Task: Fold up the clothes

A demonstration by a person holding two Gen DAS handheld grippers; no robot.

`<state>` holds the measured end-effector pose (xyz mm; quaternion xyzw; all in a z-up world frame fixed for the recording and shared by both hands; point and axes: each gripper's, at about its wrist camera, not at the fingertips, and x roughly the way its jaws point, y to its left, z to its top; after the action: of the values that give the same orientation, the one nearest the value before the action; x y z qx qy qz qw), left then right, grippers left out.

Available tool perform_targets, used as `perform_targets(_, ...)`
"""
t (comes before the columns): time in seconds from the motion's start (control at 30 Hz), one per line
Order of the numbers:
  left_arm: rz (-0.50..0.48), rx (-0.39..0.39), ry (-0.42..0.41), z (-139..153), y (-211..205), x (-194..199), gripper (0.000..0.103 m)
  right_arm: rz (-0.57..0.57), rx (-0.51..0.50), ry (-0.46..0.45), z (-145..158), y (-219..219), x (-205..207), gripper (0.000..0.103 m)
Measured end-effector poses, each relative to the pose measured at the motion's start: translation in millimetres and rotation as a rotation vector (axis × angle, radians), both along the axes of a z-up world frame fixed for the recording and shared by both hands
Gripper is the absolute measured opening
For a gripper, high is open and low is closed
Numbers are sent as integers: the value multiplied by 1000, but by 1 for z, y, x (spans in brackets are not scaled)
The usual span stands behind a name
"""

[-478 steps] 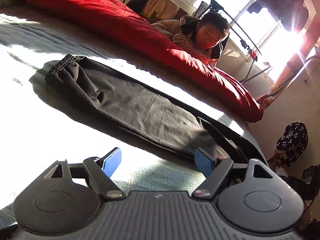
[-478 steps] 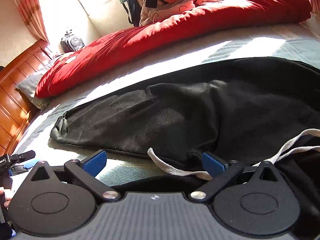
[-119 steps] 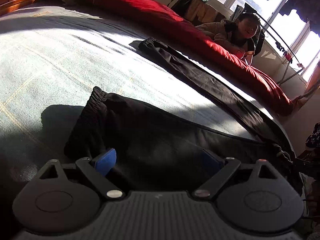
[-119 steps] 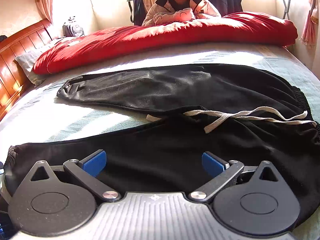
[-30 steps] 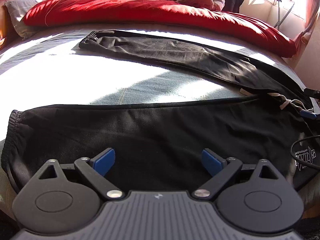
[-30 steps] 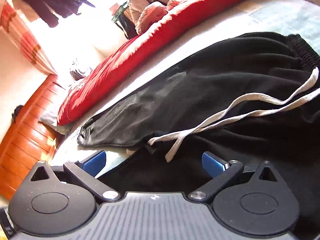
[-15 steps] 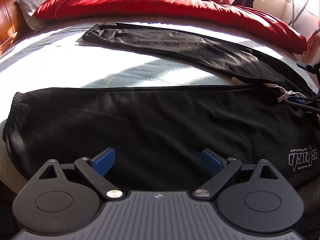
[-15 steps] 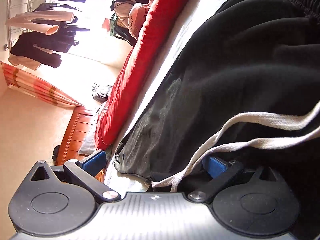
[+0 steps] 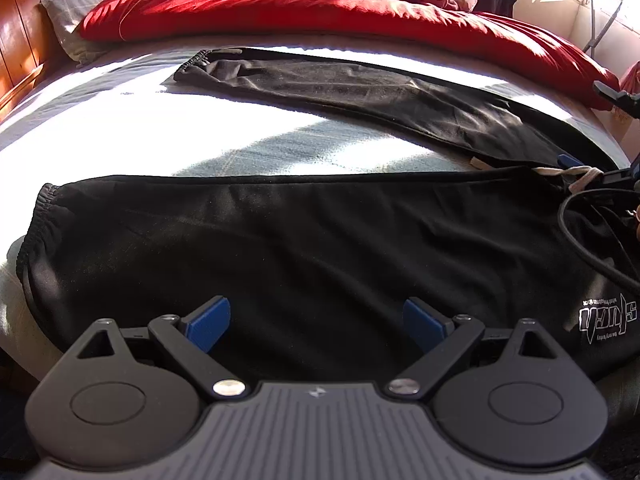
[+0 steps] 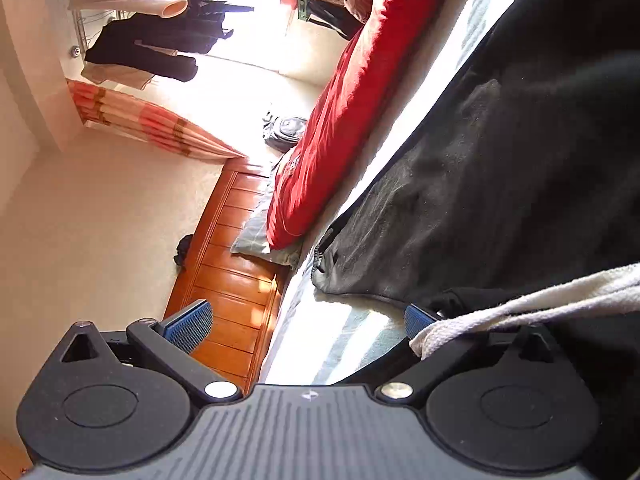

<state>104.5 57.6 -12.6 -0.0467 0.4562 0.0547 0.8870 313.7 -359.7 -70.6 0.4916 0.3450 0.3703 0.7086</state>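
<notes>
Black trousers [image 9: 320,248] spread on bed [image 9: 120,136], soft, limp (cuffs, waistband grip best). Left gripper [image 9: 316,320] & right gripper [image 10: 308,324] both released.

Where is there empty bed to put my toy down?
The bare sheet between the two legs of the black trousers, toward the wooden headboard. The far edge is filled by the red quilt; by the drawstring it is crowded.

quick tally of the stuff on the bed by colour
black: 1, the trousers
red: 1, the quilt
grey: 1, the pillow
white: 1, the drawstring on the trousers
total: 4
</notes>
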Motion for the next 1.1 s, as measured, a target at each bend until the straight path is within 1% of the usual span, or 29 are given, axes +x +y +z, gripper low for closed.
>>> perform_targets(0.1,-22,-10,-5,-1,4,3,94,50,-4,-26,10,2,-15,103)
perform_targets(0.23,-61,-24,-7,-5,10,8,94,79,6,-38,18,2,-35,103)
perform_targets(0.47,-133,-64,-17,-12,37,15,94,35,13,33,10,17,-60,103)
perform_targets(0.57,-159,-79,-21,-14,55,20,94,22,-113,94,4,30,-75,103)
perform_targets(0.67,-191,-83,-23,-16,70,28,94,45,-232,154,-4,48,-94,103)
perform_targets(0.83,-268,-98,-33,-18,81,43,94,24,-412,190,2,65,-122,103)
perform_targets(0.9,-279,-105,-37,-18,79,47,94,32,-485,204,8,66,-130,103)
perform_targets(0.97,-291,-113,-41,-17,77,51,94,40,-606,230,13,65,-137,103)
perform_targets(1.1,-314,-130,-48,-17,73,58,94,-1,-804,233,29,46,-151,103)
